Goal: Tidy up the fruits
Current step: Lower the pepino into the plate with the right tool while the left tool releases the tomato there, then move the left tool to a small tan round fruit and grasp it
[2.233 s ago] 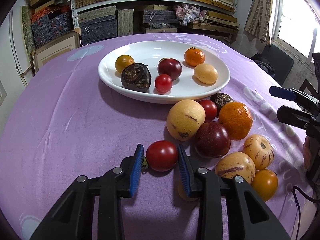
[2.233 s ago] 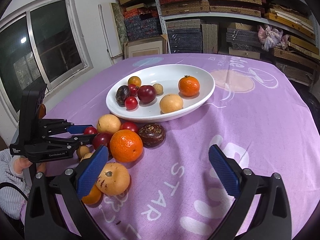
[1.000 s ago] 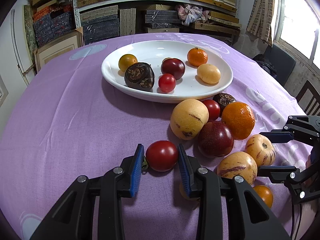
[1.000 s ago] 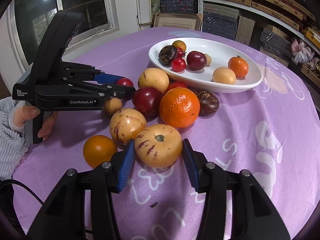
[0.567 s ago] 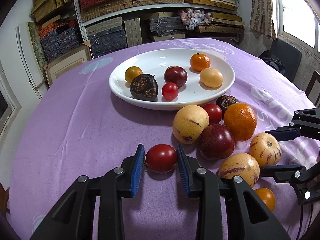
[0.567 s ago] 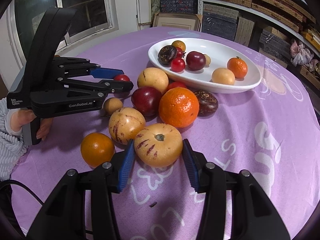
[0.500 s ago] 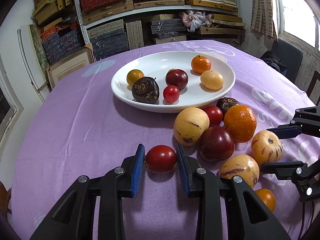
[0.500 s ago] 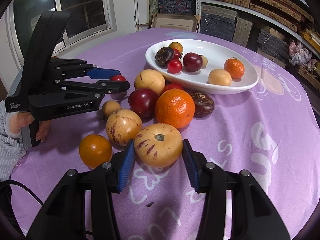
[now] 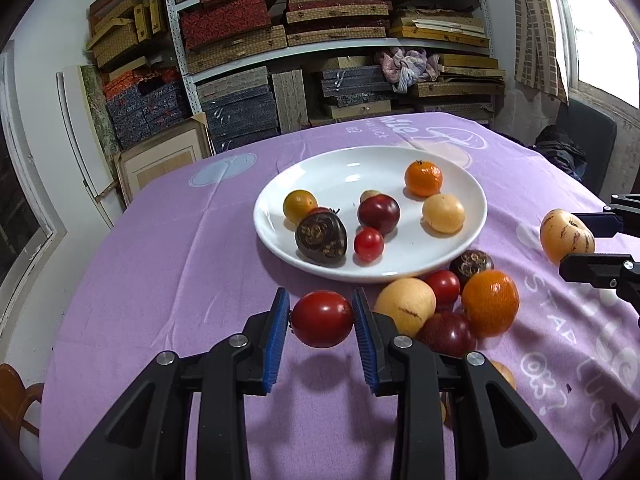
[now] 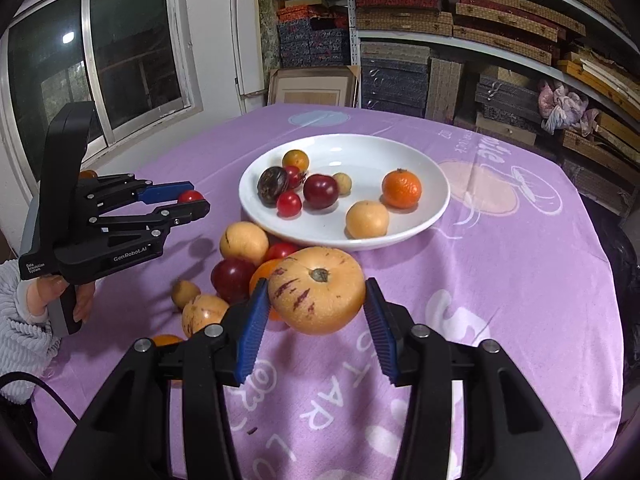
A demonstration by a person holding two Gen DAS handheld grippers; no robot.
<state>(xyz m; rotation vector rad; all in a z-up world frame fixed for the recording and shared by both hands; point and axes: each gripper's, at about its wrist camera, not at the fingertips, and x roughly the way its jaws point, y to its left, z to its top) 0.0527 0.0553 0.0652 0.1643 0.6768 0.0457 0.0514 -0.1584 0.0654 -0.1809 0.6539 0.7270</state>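
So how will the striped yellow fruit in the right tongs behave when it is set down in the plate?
The striped yellow fruit looks round and smooth, so it may roll toward the white plate's low middle. It fills the right tongs, so probably rather heavy. It shows no dent, likely firm.

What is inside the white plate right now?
The white plate holds a mandarin, a pale yellow fruit, a dark plum, two red tomatoes, a brown wrinkled fruit, a yellow-orange tomato and a small tan fruit. Anything behind them is hidden.

"GenRobot.AI" and "Data Acquisition System" on the left tool (image 10: 192, 202); "STAR" on the purple tablecloth (image 10: 520, 280)
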